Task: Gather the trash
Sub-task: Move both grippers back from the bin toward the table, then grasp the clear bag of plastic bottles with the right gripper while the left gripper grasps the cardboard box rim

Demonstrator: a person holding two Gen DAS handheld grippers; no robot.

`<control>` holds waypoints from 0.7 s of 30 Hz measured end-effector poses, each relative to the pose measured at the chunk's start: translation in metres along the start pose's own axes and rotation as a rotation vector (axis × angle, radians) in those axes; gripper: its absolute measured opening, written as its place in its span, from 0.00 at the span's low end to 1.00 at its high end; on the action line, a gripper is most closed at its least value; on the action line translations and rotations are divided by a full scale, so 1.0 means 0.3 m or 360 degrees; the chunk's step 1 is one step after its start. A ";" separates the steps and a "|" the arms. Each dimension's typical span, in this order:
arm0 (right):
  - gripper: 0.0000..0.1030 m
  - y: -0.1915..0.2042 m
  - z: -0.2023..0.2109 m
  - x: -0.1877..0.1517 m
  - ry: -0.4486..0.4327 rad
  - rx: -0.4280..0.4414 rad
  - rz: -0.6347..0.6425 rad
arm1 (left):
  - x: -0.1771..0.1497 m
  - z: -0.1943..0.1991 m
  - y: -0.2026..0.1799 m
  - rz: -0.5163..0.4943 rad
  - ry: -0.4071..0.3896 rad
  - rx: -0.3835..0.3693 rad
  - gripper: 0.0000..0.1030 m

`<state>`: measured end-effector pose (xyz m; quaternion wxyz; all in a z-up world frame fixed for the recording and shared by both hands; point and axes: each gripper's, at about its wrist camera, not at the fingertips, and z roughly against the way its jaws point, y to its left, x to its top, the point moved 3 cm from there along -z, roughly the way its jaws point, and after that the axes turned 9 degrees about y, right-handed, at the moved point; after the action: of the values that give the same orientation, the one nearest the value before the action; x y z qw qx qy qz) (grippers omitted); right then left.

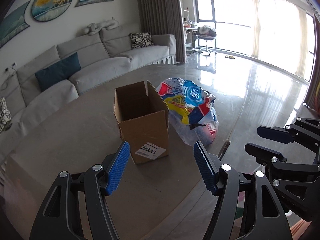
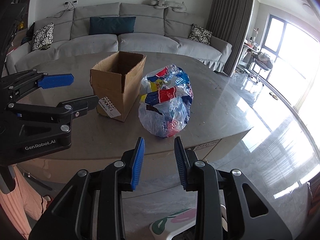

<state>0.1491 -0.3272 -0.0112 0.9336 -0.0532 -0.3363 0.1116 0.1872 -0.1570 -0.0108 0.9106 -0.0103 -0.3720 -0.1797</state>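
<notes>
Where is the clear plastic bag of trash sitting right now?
The clear plastic bag stuffed with colourful wrappers sits on the grey table, immediately right of the open brown cardboard box in both wrist views, near the table's right edge.

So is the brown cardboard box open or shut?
Open. The brown cardboard box stands upright on the table with its top flaps up, so you see inside.

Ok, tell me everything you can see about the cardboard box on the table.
The cardboard box is plain brown corrugated card, standing upright on the grey table with its top flaps open; nothing shows inside it. A white printed label with a barcode is stuck low on one side. A clear plastic bag of colourful wrappers sits right beside it, close or touching. Neither gripper touches it.
</notes>
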 end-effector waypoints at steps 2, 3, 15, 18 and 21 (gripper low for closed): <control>0.31 0.015 -0.002 0.027 -0.0006 0.0003 0.0013 | 0.025 -0.001 0.028 0.0026 -0.0004 0.0009 0.66; 0.31 0.019 -0.004 0.042 -0.0013 0.0000 0.0017 | 0.037 -0.002 0.041 0.0040 -0.0009 0.0005 0.67; 0.31 0.067 -0.068 0.182 -0.0034 0.0011 0.0062 | 0.147 -0.068 0.166 0.0152 -0.0029 0.0067 0.69; 0.31 0.069 -0.092 0.207 -0.0033 0.0020 0.0072 | 0.166 -0.114 0.202 0.0185 -0.0004 0.0093 0.69; 0.31 0.072 -0.118 0.227 -0.0025 0.0023 0.0082 | 0.178 -0.162 0.218 0.0197 0.0028 0.0104 0.69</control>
<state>0.2191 -0.2905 -0.0004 0.9282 -0.0541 -0.3412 0.1383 0.2770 -0.1202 -0.0020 0.9230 -0.0020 -0.3683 -0.1110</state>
